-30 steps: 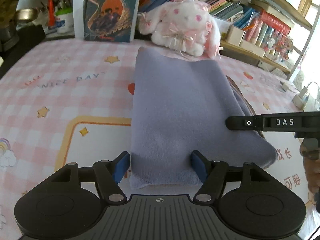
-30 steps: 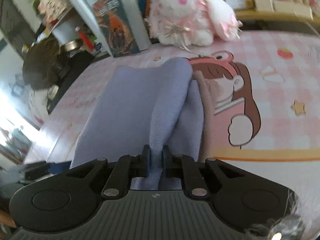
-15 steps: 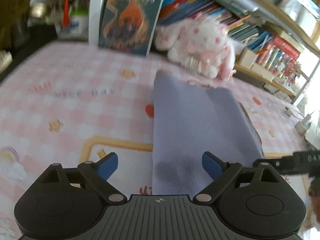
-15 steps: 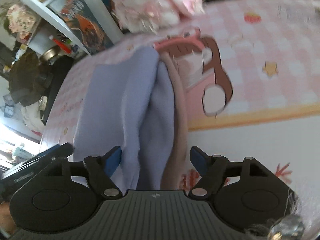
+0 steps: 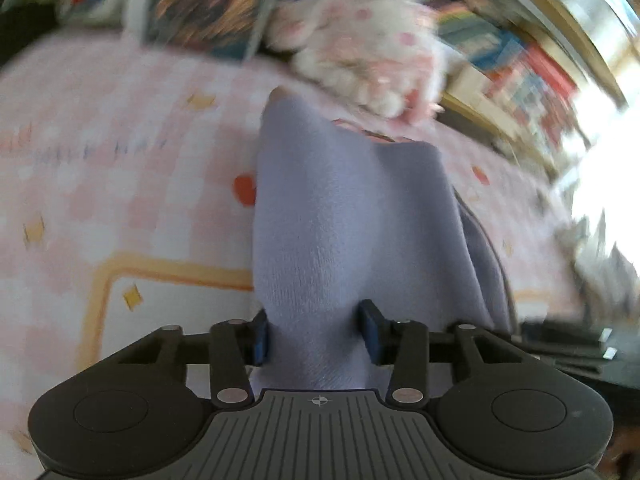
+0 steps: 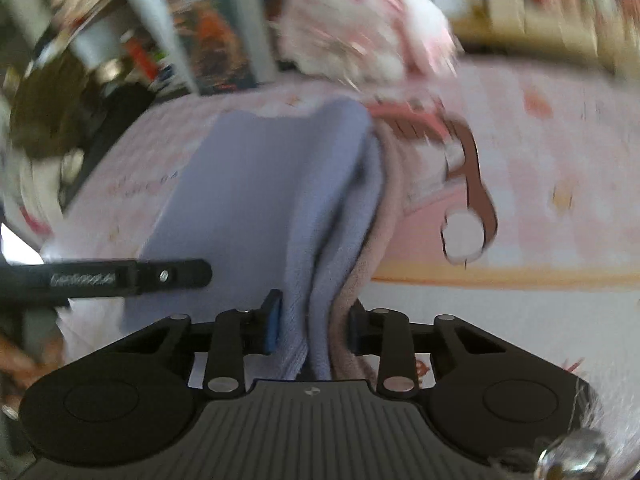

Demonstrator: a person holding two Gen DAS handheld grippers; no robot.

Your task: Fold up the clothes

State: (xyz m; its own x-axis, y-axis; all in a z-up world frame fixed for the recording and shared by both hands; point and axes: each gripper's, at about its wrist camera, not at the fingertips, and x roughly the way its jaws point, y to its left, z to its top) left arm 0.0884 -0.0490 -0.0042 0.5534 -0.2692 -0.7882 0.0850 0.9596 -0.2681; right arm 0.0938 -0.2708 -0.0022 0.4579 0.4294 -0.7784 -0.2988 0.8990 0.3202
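A folded lavender garment (image 5: 340, 208) lies lengthwise on the pink checked cloth (image 5: 120, 160). My left gripper (image 5: 314, 332) is shut on its near end, and the fabric bunches into a ridge between the blue pads. In the right wrist view the same garment (image 6: 260, 184) shows stacked lavender layers with a dusty pink layer (image 6: 384, 216) along its right side. My right gripper (image 6: 314, 326) is shut on these layers at the near right edge. The left gripper's black finger (image 6: 120, 278) shows at the left of that view. Both views are motion-blurred.
A white and pink plush rabbit (image 5: 360, 52) sits just beyond the garment's far end. Upright books (image 5: 200, 4) stand behind it and a loaded shelf (image 5: 520, 80) runs along the right. Dark clutter (image 6: 44, 120) lies off the cloth's far left.
Half a second ago both grippers stood wide open over the garment. Their fingers have now closed in on its near end, and the fabric is bunched and raised between them.
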